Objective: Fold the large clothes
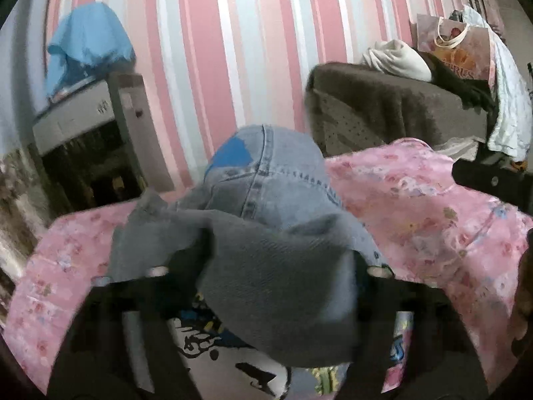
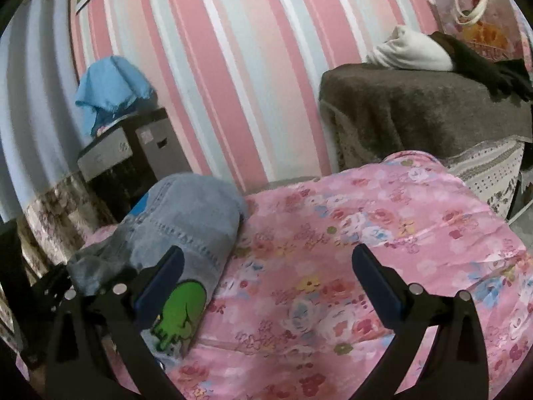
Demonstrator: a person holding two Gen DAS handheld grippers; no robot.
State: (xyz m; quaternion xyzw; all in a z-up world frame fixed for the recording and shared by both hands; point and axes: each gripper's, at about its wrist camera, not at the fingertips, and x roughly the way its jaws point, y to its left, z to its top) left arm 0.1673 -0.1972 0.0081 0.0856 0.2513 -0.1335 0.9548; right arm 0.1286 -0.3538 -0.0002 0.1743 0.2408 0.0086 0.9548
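- Right wrist view: one pink floral bedspread [image 2: 349, 250] fills the frame; one denim garment [image 2: 186, 230] lies bunched at nine o'clock.
- Right gripper [image 2: 266, 260] has two fingers [image 2: 376, 280] spread wide, holding nothing; its left finger overlaps the denim.
- Left gripper [image 1: 266, 300]: folded-over denim hides the fingers, so I cannot tell their spread.

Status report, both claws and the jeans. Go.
Left claw shut on jeans, cloth bunched over it. Right claw open, empty, beside jeans. Pink bedspread underneath; nothing blocking.
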